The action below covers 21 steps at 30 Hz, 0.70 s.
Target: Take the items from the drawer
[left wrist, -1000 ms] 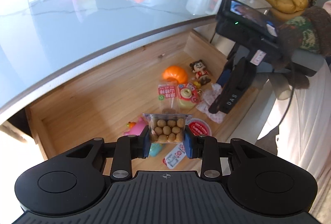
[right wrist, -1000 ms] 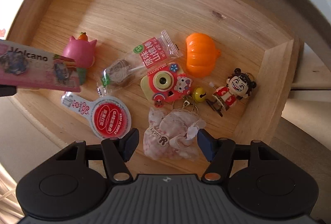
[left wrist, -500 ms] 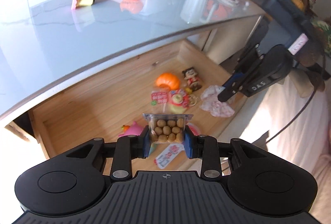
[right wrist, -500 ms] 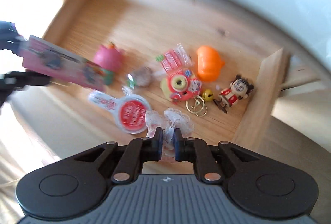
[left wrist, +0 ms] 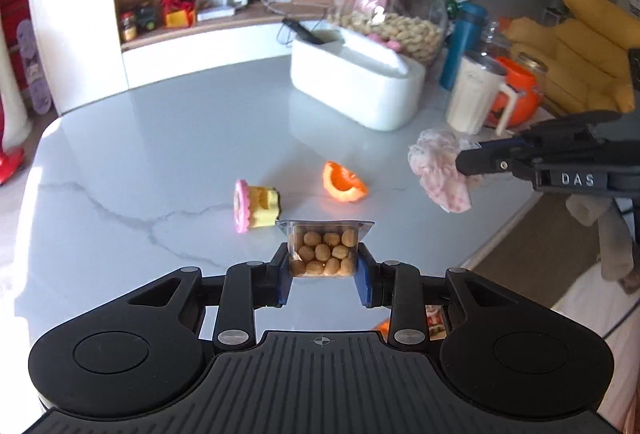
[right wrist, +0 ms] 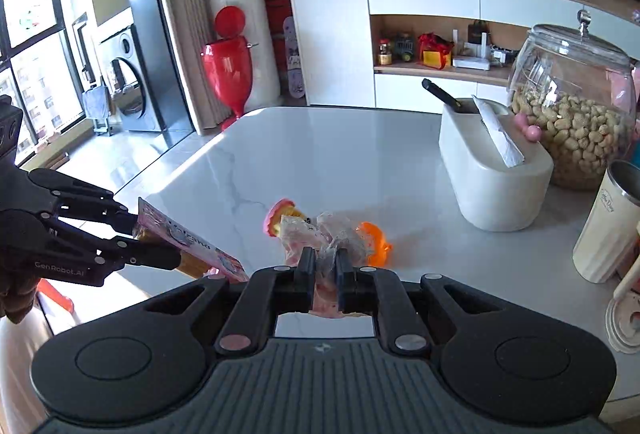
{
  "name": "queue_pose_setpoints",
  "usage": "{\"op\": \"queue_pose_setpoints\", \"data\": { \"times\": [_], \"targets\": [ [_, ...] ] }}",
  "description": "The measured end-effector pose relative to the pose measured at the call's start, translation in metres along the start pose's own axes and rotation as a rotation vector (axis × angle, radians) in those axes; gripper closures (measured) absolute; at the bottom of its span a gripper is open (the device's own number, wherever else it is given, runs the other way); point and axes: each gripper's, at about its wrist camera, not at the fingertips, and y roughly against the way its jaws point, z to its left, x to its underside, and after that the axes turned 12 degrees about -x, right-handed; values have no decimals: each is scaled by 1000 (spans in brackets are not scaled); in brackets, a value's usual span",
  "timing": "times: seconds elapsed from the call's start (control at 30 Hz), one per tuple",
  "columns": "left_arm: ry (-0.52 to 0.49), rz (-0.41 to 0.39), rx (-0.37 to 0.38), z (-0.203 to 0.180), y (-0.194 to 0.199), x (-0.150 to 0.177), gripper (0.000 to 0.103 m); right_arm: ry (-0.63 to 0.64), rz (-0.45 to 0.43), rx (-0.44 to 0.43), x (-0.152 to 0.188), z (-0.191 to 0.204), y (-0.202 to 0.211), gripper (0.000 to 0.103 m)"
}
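Observation:
My left gripper (left wrist: 323, 274) is shut on a clear snack box of round brown balls (left wrist: 323, 254) and holds it above the grey marble countertop (left wrist: 160, 153). In the right wrist view the same left gripper (right wrist: 160, 238) comes in from the left, and the snack box (right wrist: 192, 246) shows its pink label. My right gripper (right wrist: 325, 266) is shut on a pink-and-white lace pouch (right wrist: 324, 234), which hangs in the air. The left wrist view shows that right gripper (left wrist: 464, 159) and the lace pouch (left wrist: 440, 169) over the counter's right edge. The drawer is almost hidden under my left gripper.
A yellow-and-pink toy (left wrist: 256, 209) and an orange shell piece (left wrist: 344, 183) lie on the counter ahead. Behind them stand a white box (left wrist: 356, 89), a glass jar of peanuts (left wrist: 392, 9), a blue bottle (left wrist: 464, 41) and a cream mug (left wrist: 476, 97).
The right gripper closed on the lace pouch in the drawer and lifted it out. Both grippers rose from the drawer to above the countertop, the left still holding the snack box.

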Motion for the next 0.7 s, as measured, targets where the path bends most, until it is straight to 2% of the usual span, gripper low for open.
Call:
{"op": "queue_pose_setpoints", "data": {
  "times": [0.13,0.27,0.43,0.53,0.7],
  "targets": [
    [8,69,-25,2,-54,-3,67,-60,58,35,14,-31,-66,93],
    [-13,48,-66,-6,-84,0,67,-67,102,49,32,-43,-103,93],
    [-48,48,-93,-6,-95,17,67,-46,92,31,44,-45,-112,87],
    [-78,68,-119,3,-90,29,66,-8,81,28,45,-41,-103,78],
    [-83,83,-111,24,-64,46,67,2,36,16,47,-40,-85,78]
  ]
}}
